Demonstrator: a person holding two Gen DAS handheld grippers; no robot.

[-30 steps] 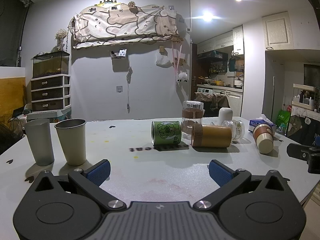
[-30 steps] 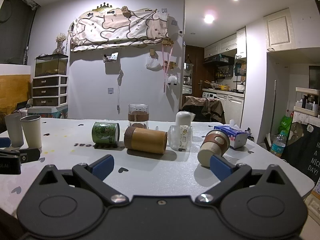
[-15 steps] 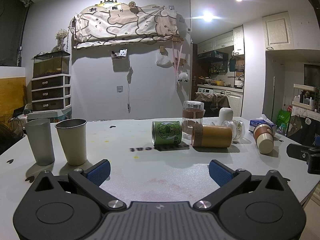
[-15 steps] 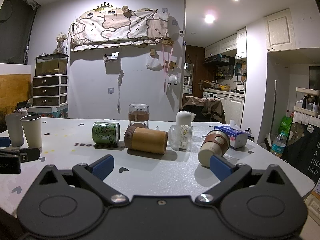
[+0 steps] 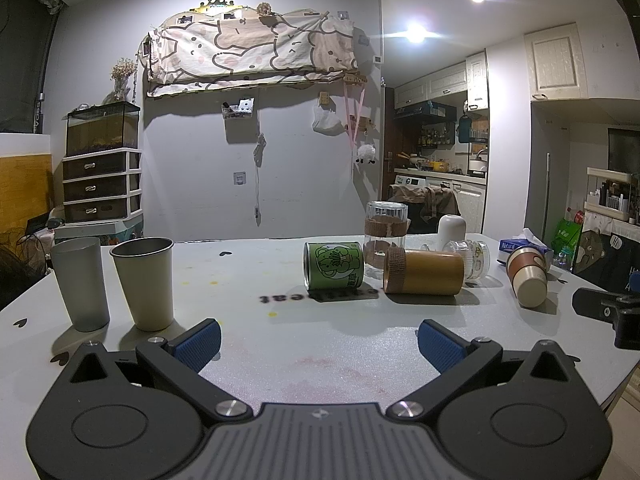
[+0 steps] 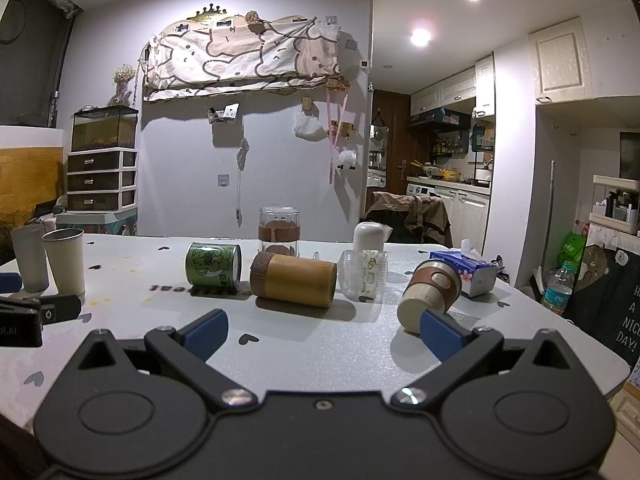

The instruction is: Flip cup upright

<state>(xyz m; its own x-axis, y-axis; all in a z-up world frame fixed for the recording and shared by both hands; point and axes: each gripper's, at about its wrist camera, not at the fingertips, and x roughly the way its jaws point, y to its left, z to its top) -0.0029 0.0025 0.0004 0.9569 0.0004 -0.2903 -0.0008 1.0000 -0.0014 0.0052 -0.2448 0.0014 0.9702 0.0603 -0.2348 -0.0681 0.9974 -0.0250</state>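
Several cups lie on their sides on the white table [image 5: 320, 344]: a green printed cup [image 5: 334, 266] [image 6: 213, 264], a bamboo-brown cup [image 5: 424, 271] [image 6: 294, 279], a clear plastic cup [image 5: 472, 258] [image 6: 364, 275] and a cream cup with a brown band [image 5: 527, 276] [image 6: 430, 296]. My left gripper [image 5: 318, 346] is open and empty, well short of the green cup. My right gripper [image 6: 324, 332] is open and empty, its right fingertip [image 6: 438, 330] just in front of the cream cup.
Two metal cups [image 5: 144, 282] [image 5: 80, 282] stand upright at the left. A glass with a brown band [image 5: 386, 236] and a white cup [image 5: 452, 232] stand mouth-down behind the fallen cups. A tissue box [image 6: 466, 272] sits at the right. The table edge is near on the right.
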